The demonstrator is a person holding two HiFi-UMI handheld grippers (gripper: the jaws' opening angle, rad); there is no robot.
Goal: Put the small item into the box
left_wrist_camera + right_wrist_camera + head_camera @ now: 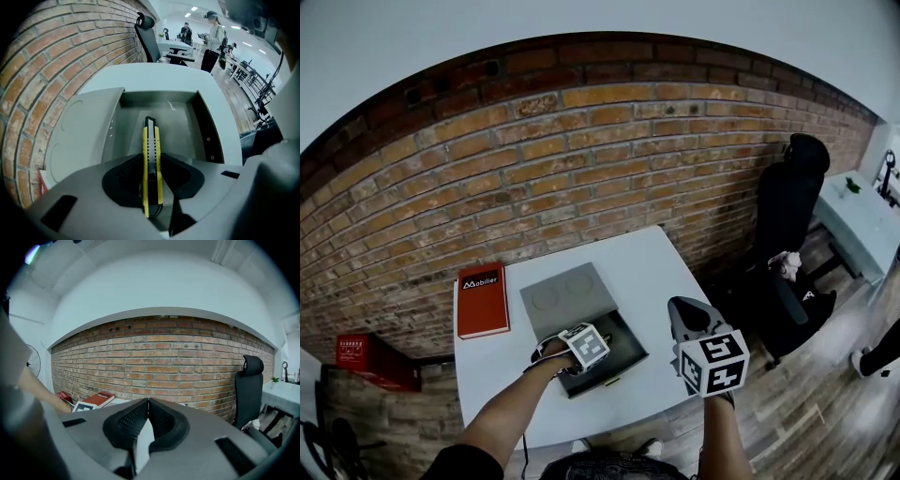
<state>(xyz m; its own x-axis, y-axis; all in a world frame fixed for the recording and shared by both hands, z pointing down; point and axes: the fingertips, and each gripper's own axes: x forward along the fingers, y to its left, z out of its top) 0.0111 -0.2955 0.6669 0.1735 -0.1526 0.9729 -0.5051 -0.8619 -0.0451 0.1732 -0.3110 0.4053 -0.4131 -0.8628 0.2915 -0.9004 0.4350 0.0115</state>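
Note:
A yellow and black utility knife (151, 159) stands lengthwise between the jaws of my left gripper (152, 187), which is shut on it. The knife's tip reaches over the inside of the open grey box (159, 101). The box lid (84, 126) lies flat to the left. In the head view my left gripper (592, 361) hangs over the near left corner of the box (623, 347) on the white table (652, 267). My right gripper (686, 317) is held up at the table's right edge, shut and empty, its pads (140, 416) pressed together and facing the brick wall.
A red book (482, 300) lies at the table's left side, also visible as the red book (98, 399) in the right gripper view. A black office chair (787, 216) stands to the right. On the floor at the left sits a red case (366, 361). People stand far off.

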